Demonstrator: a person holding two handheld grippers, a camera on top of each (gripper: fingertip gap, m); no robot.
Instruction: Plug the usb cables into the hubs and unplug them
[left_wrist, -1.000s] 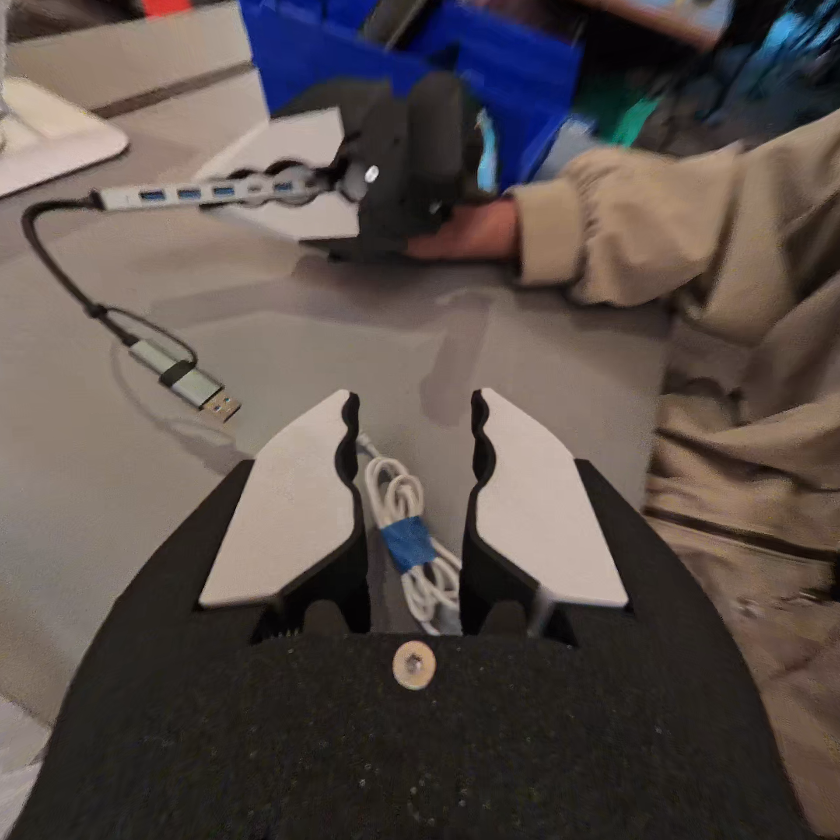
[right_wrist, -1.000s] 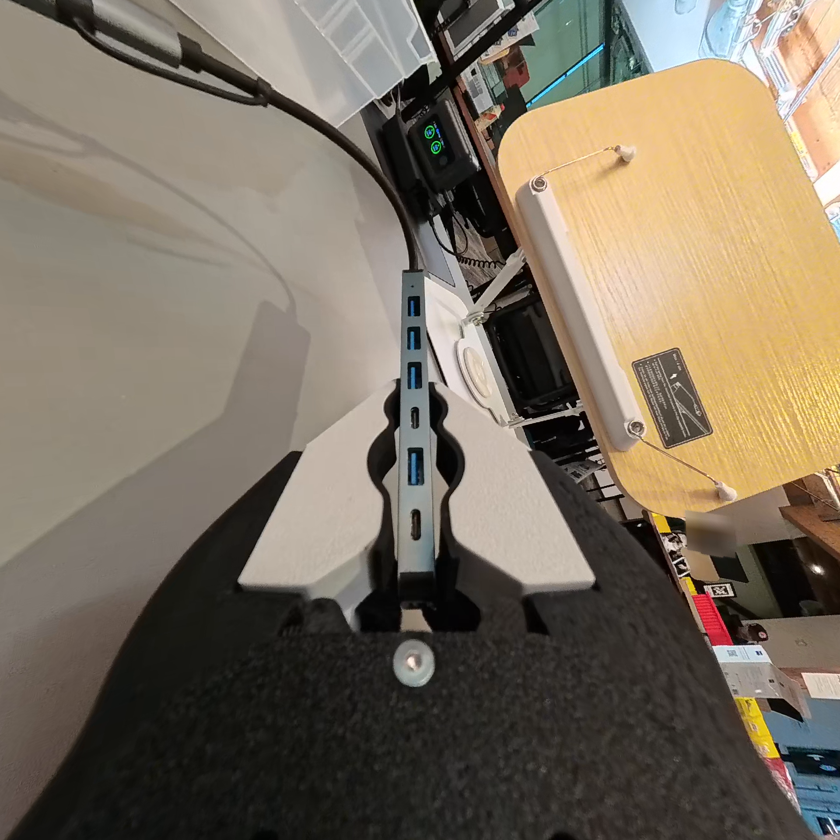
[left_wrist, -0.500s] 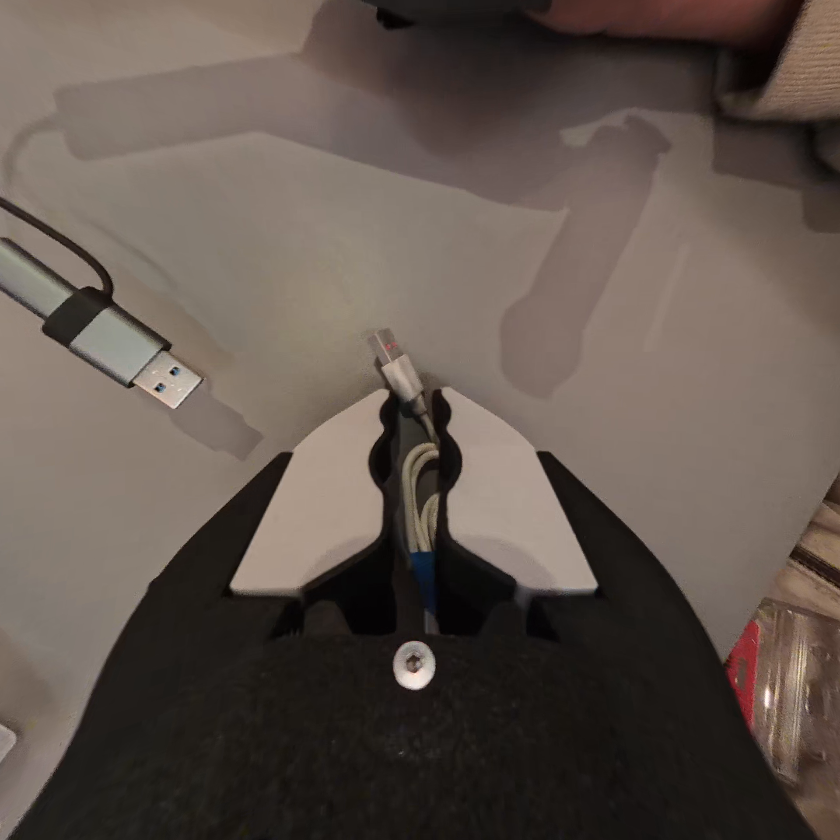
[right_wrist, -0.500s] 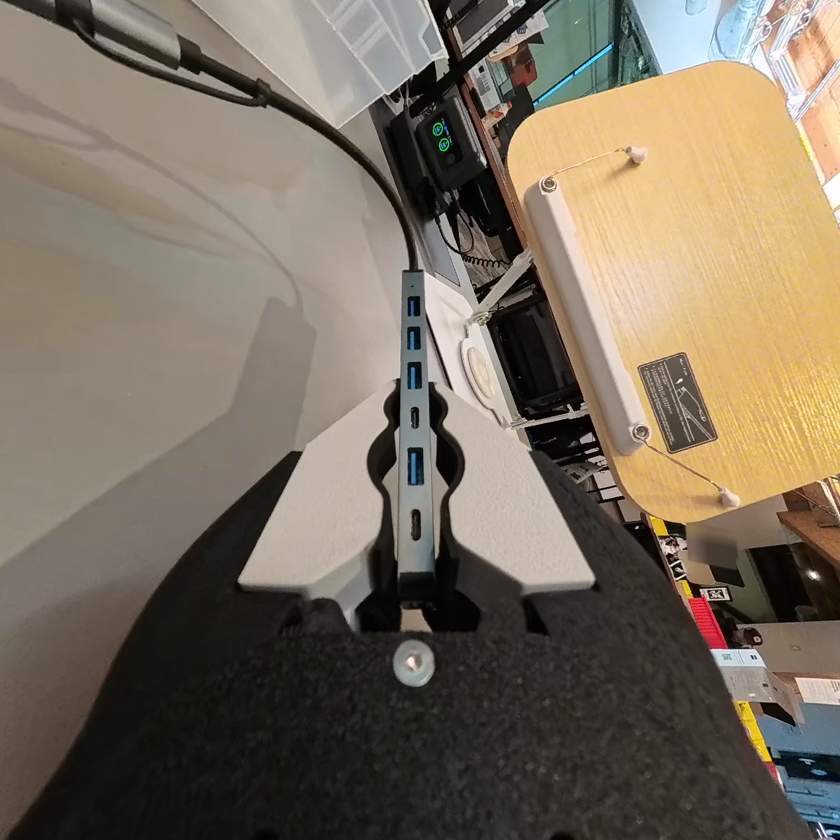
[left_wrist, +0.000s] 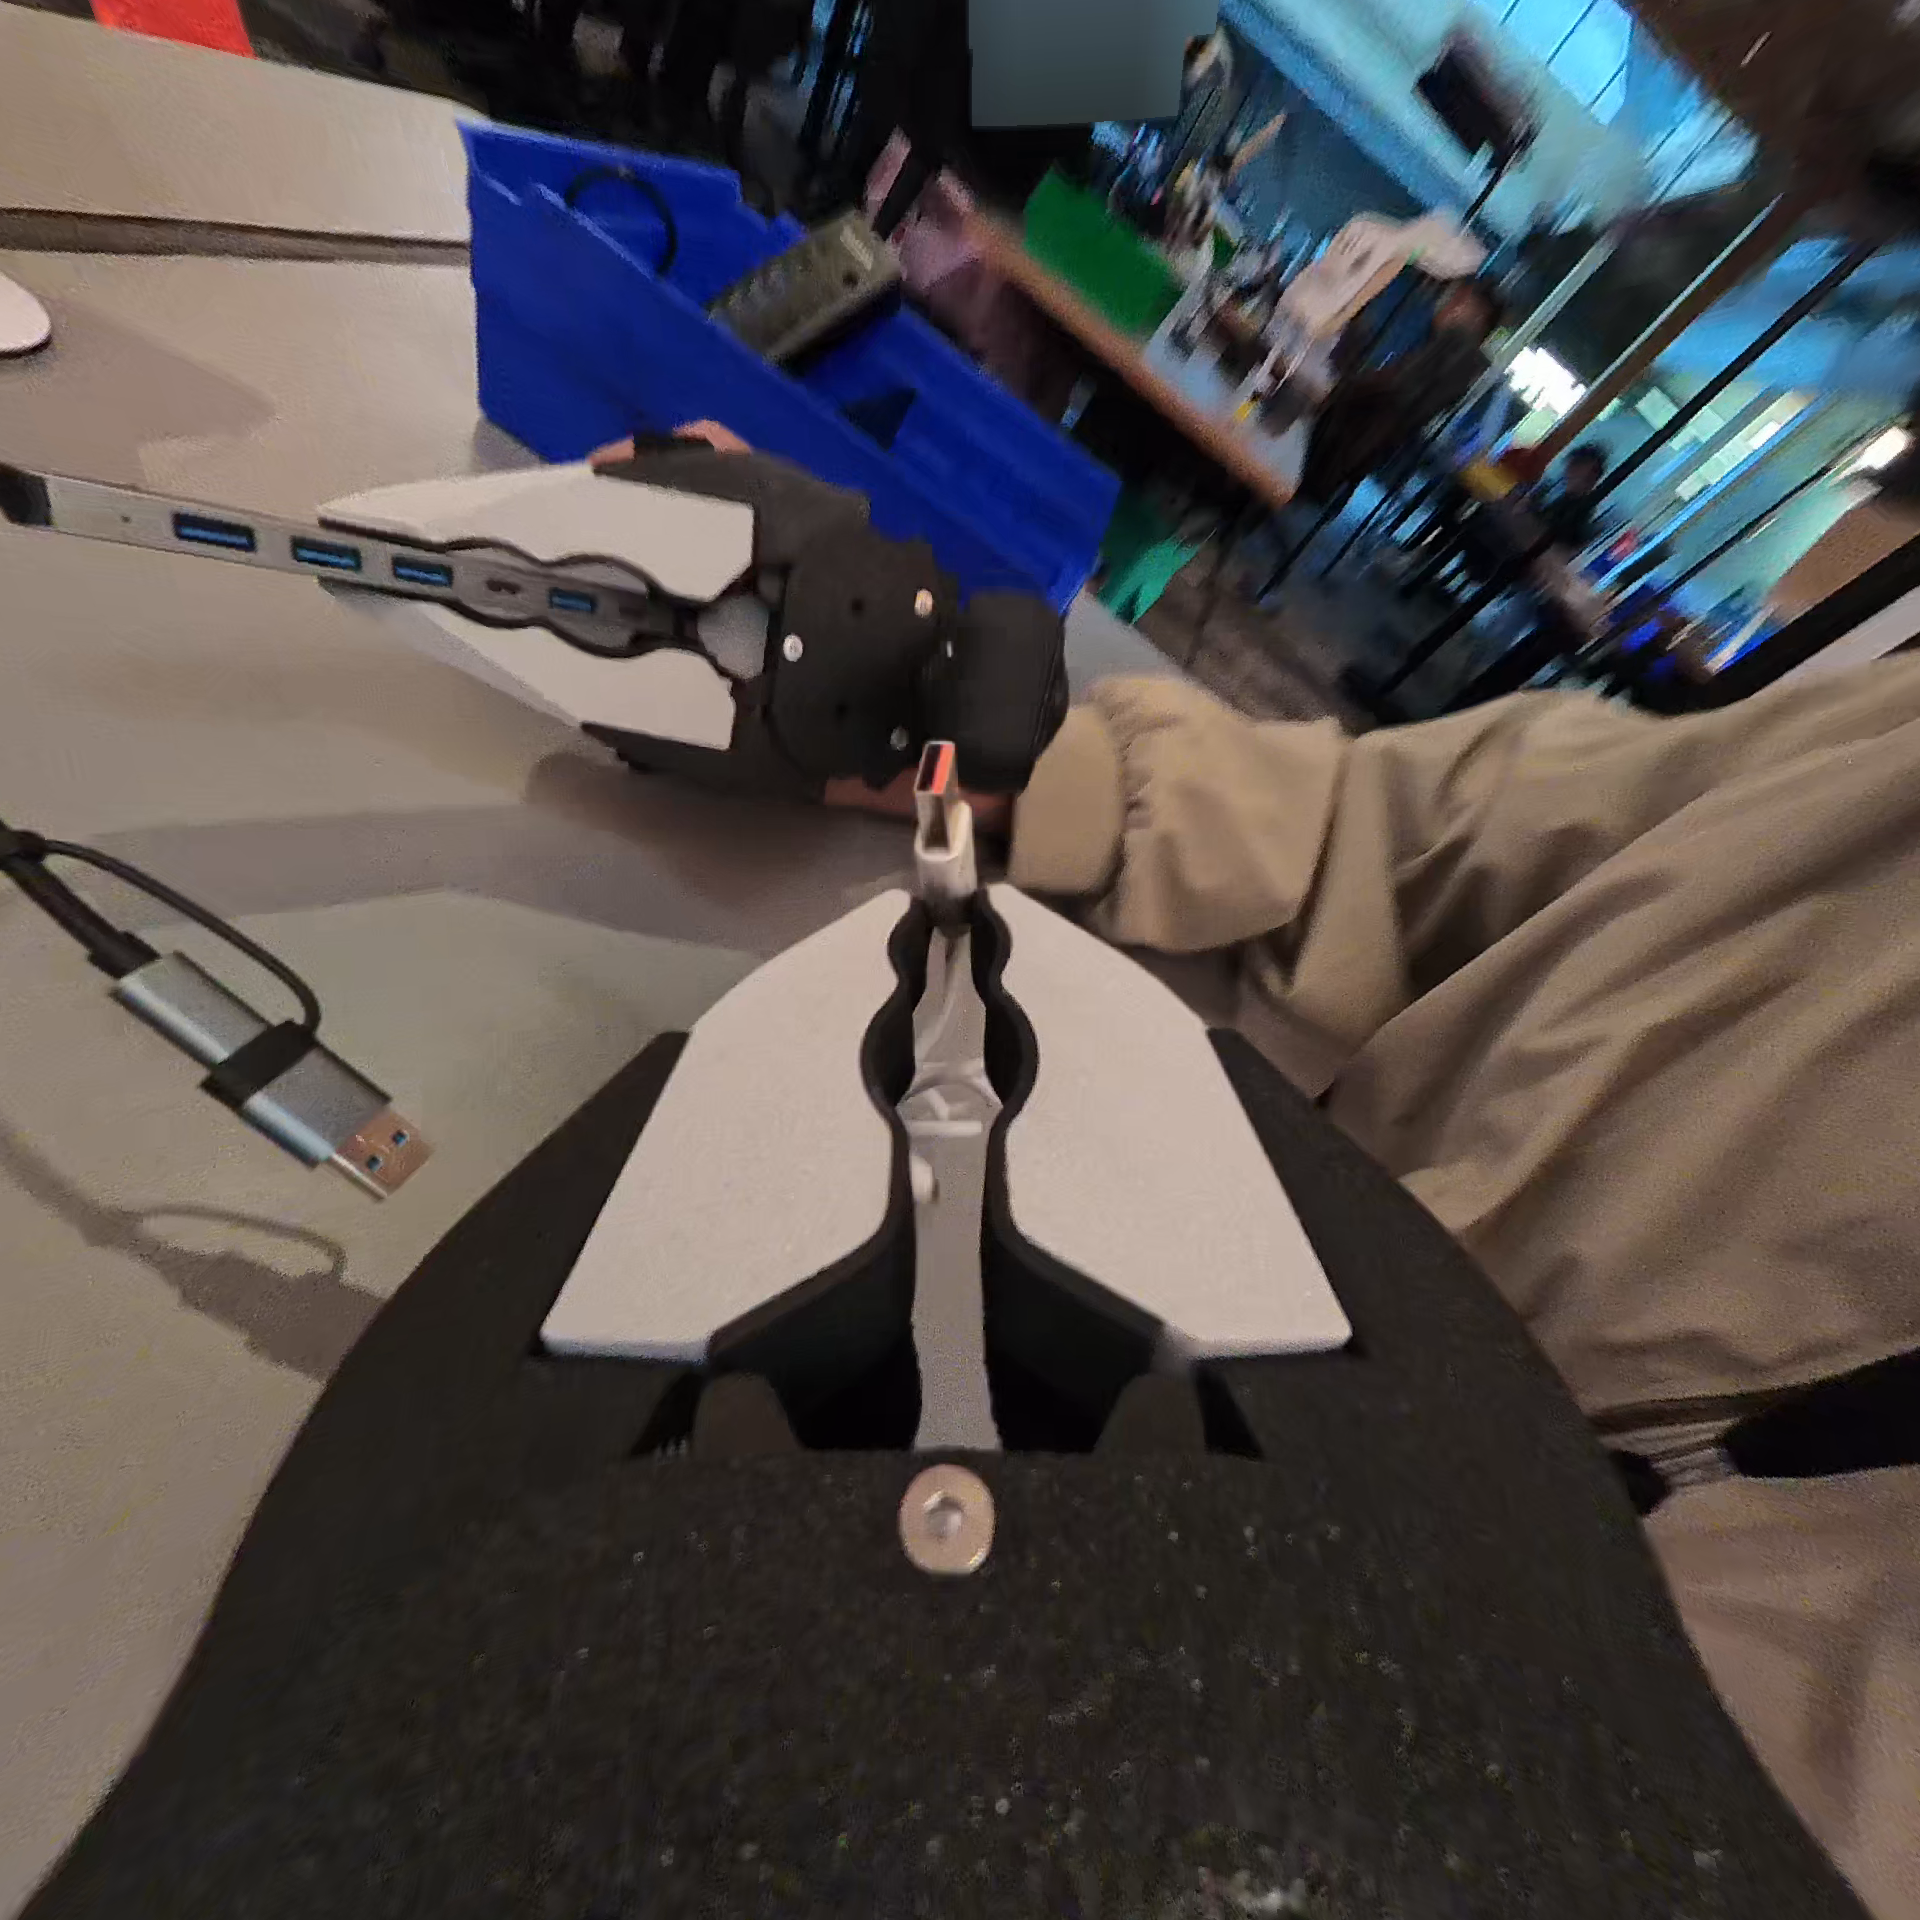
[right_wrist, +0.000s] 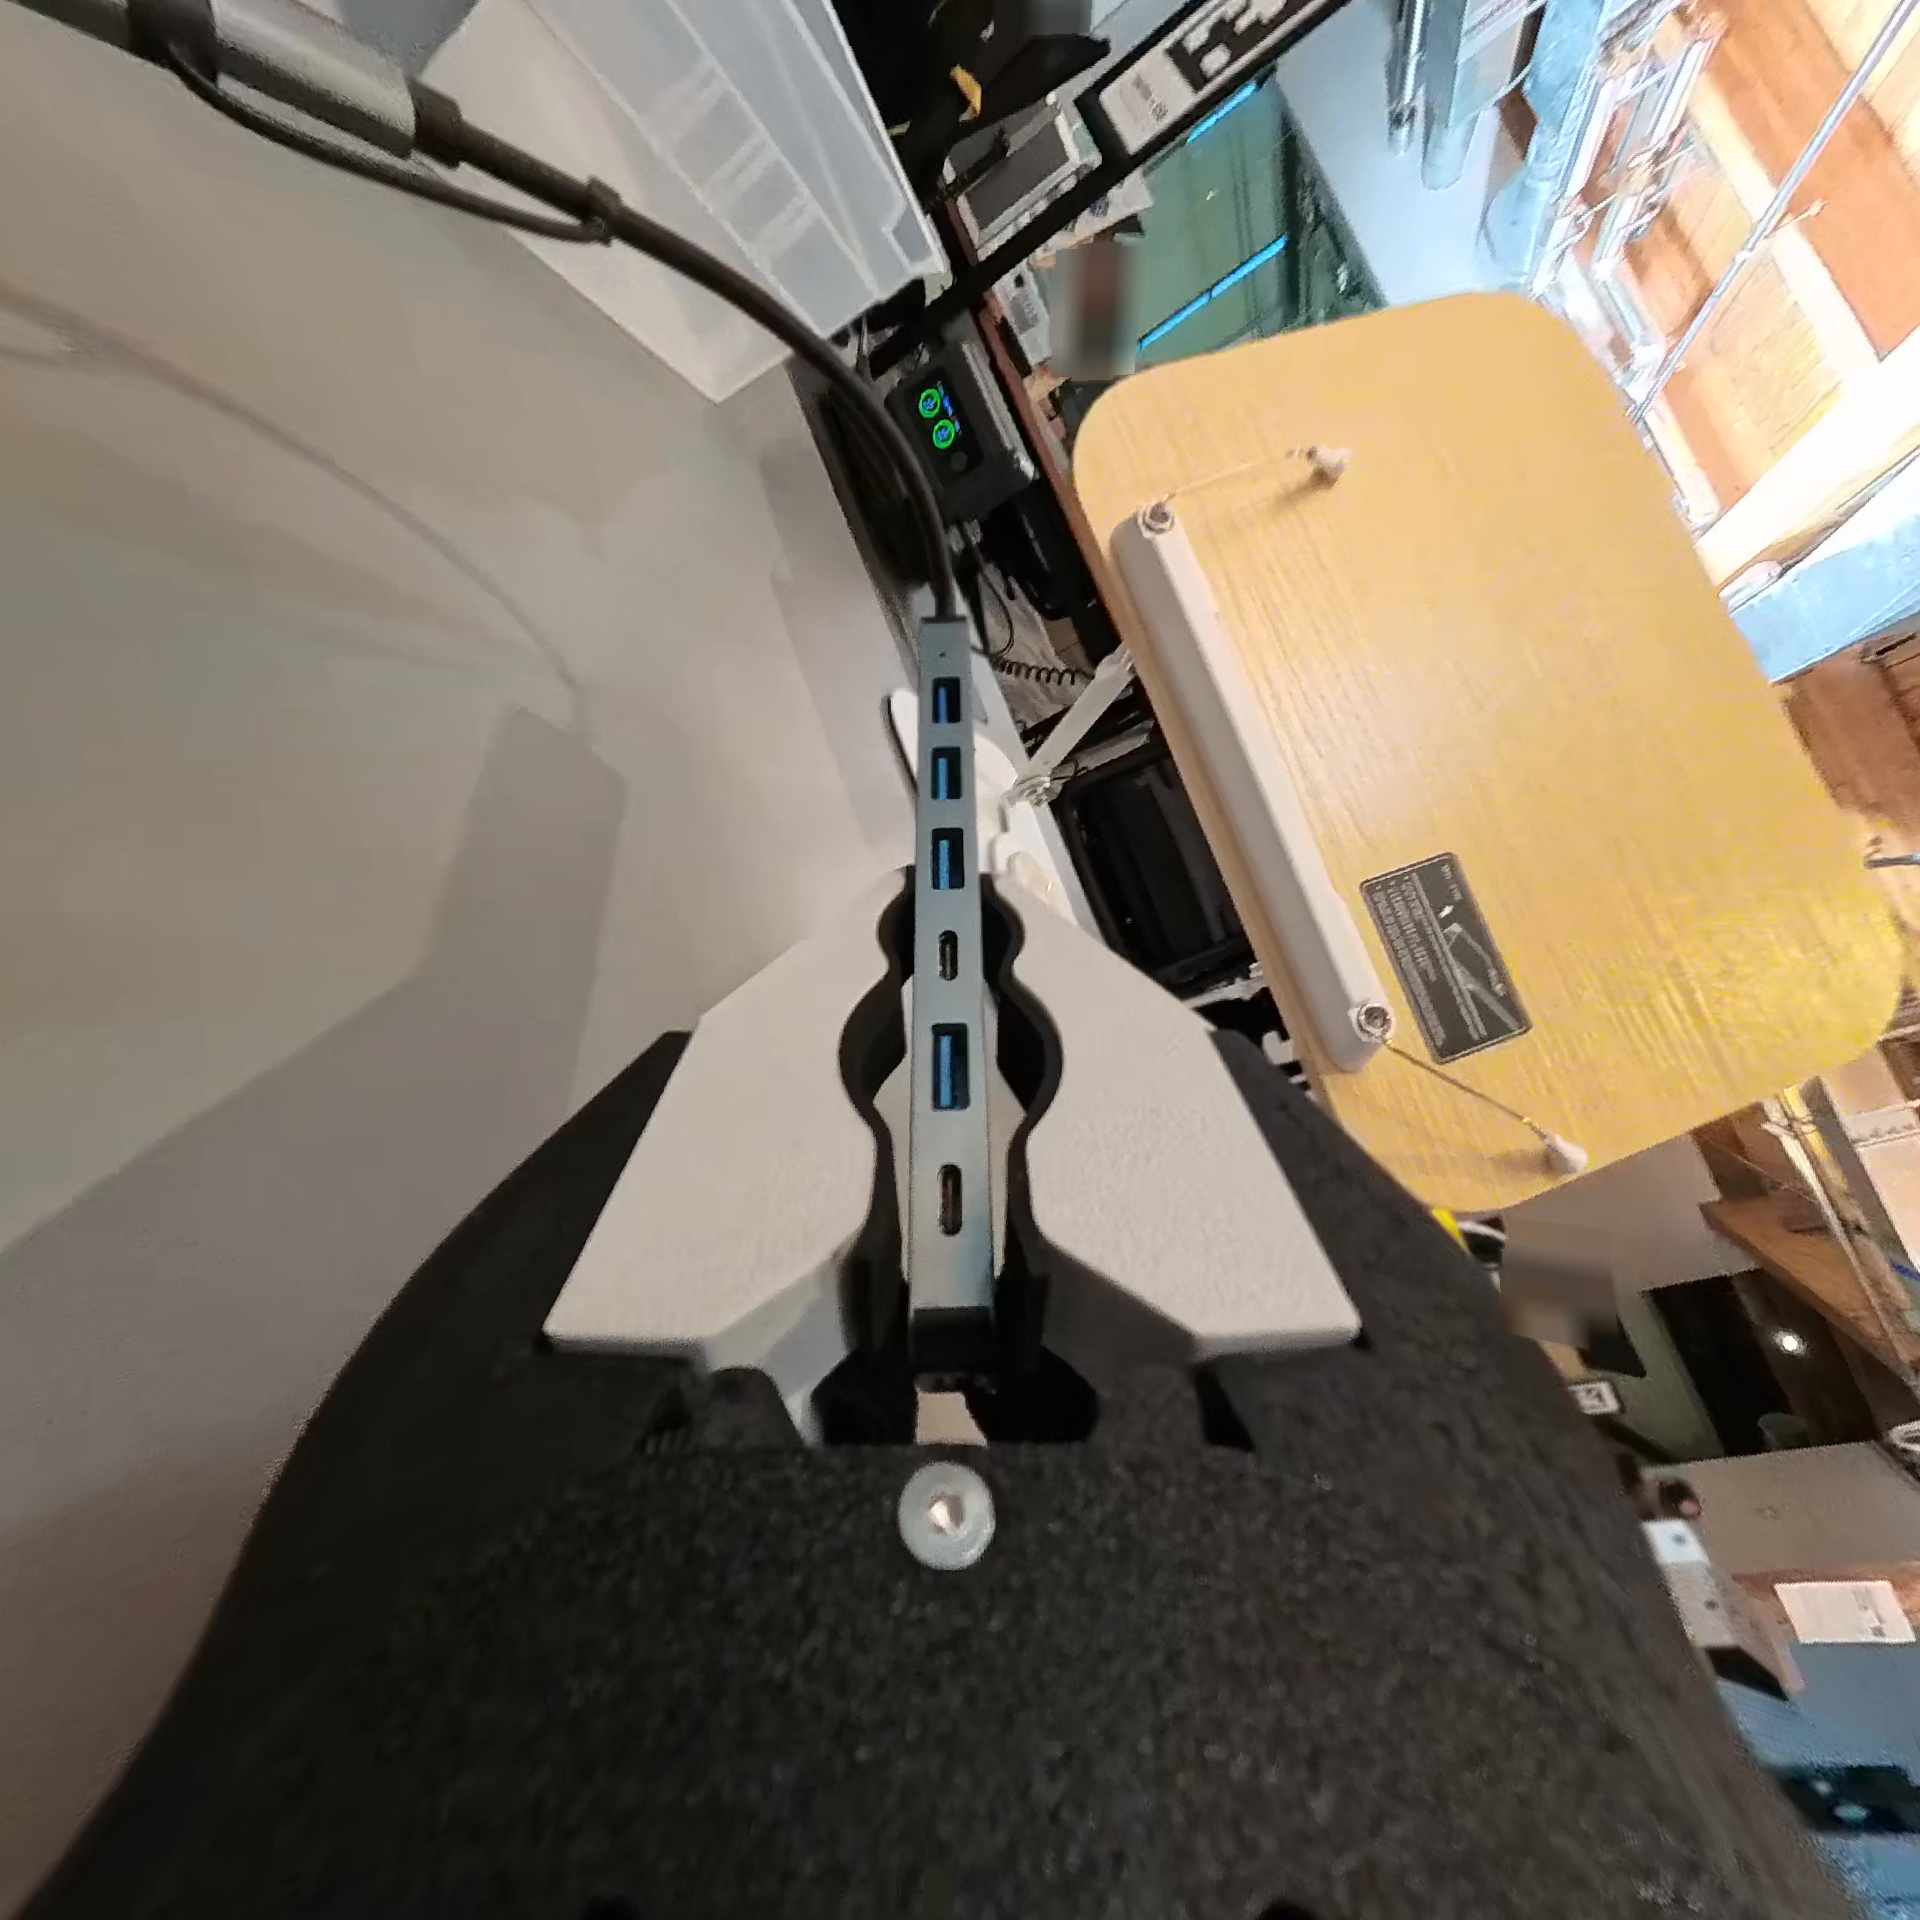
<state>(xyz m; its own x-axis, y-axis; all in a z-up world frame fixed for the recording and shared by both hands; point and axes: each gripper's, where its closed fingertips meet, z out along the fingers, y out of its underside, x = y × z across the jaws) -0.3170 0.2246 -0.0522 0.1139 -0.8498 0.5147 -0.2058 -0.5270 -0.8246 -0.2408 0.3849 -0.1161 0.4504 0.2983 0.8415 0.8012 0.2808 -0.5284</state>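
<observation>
My left gripper is shut on a white USB cable. Its silver plug sticks out past the fingertips, lifted off the table. My right gripper is shut on a slim grey USB hub with blue ports, held on edge above the table. In the left wrist view the right gripper holds the hub at upper left, ports facing me. The hub's dark cable ends in a grey plug with adapter lying on the table at left.
A blue bin with a dark device in it stands behind the right gripper. A person's beige sleeve fills the right side. A clear plastic box and a wooden lap table lie beyond the grey table. Tip to tip, the grippers are about 20 cm apart.
My left gripper closed on the white cable on the table and has lifted it, tilting up so the plug now points toward the right gripper and hub. The right gripper barely moved.
</observation>
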